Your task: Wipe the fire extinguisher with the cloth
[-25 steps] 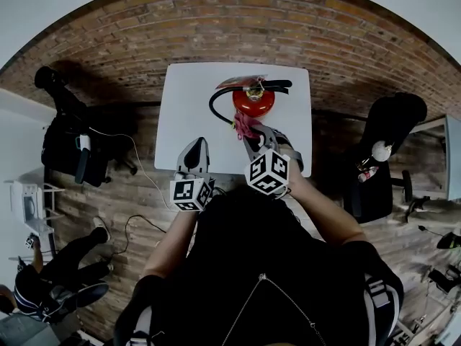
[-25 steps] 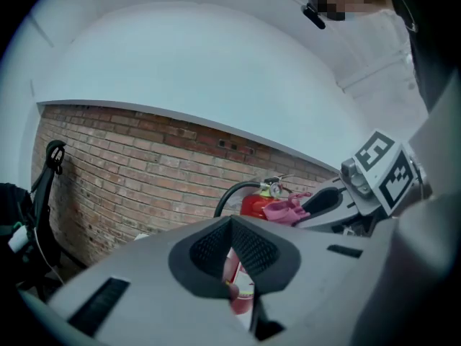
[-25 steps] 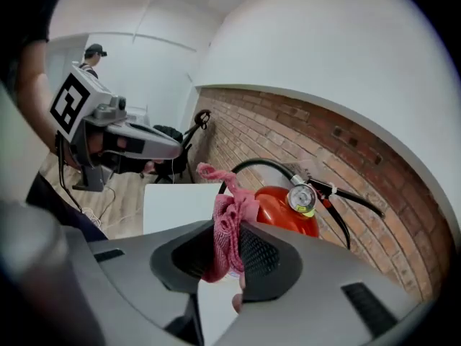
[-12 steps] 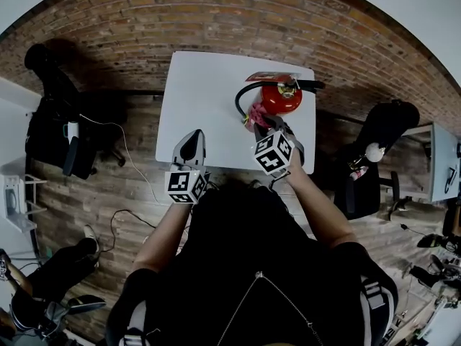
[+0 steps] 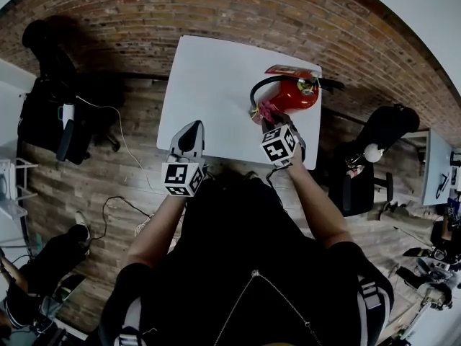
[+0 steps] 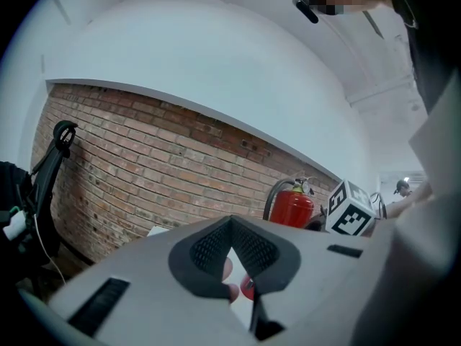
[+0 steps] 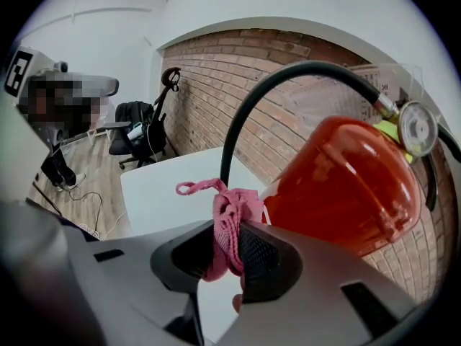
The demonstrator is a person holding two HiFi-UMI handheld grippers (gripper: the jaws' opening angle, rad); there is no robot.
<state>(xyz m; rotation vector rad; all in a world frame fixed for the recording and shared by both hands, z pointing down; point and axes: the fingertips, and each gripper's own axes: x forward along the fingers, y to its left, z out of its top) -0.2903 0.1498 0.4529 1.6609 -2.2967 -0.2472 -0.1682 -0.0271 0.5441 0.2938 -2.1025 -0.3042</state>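
A red fire extinguisher (image 5: 294,94) with a black hose (image 7: 243,114) and a pressure gauge (image 7: 417,128) stands at the right end of the white table (image 5: 209,71). My right gripper (image 5: 271,124) is shut on a bunched pink cloth (image 7: 230,211). The cloth (image 5: 264,111) lies against the extinguisher's near side, beside the hose. In the right gripper view the red body (image 7: 346,186) fills the space just past the jaws (image 7: 227,252). My left gripper (image 5: 191,132) hovers over the table's front edge, shut and holding nothing. Its view shows the extinguisher (image 6: 292,207) off to the right.
A brick wall (image 5: 216,6) runs behind the table. Black office chairs stand at the left (image 5: 50,92) and at the right (image 5: 385,128). Cables (image 5: 119,207) trail over the wood floor. Another person's legs (image 5: 43,265) show at the lower left.
The head view has swung, so the table and extinguisher sit higher and further right. My right gripper still holds the cloth against the extinguisher's near side. The left gripper stays by the front edge.
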